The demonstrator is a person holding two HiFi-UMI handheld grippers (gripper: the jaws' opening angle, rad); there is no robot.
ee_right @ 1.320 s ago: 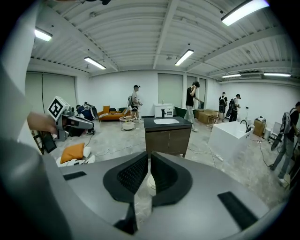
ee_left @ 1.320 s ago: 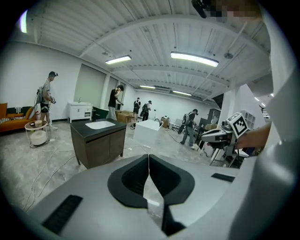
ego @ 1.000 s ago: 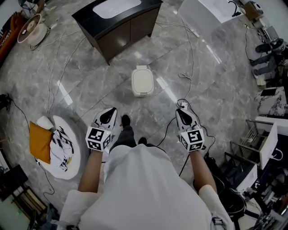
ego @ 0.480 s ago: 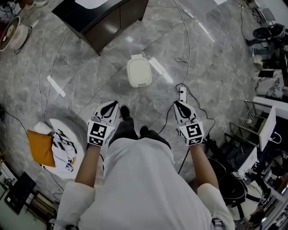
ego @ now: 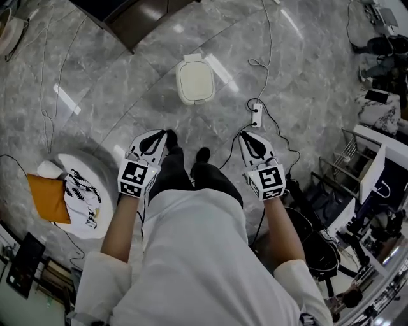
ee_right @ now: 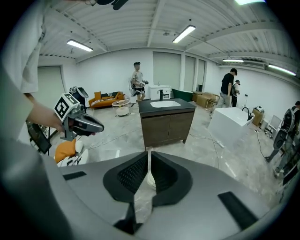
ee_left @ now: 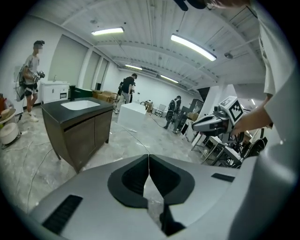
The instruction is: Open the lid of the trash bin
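In the head view, the grey marble floor [ego: 115, 95] filled the frame, glossy with streaks of reflected light. The cream-white trash bin [ego: 195, 79] stood on it at upper centre with its lid down, well apart from both tools. A dark vanity cabinet [ego: 131, 16] cut the top left edge, a white power strip [ego: 256, 114] lay right of the bin with thin cables [ego: 271, 44] trailing off, and a round white cushion [ego: 95, 219] bearing an orange pillow [ego: 44, 198] sat at the left. The left gripper [ego: 158, 135] and right gripper [ego: 247, 137] pointed up-frame on either side of the person's dark shoes [ego: 203, 155]. In the left gripper view, the jaws were pressed together on nothing. Beyond them stood the cabinet with its inset white basin, a white block [ee_left: 132, 115], distant people, and ceiling light strips [ee_left: 193, 46] across a white hall. In the right gripper view, the jaws likewise met, holding nothing. A pale sliver of the bin showed through the slit below their tips, with the cabinet straight behind.
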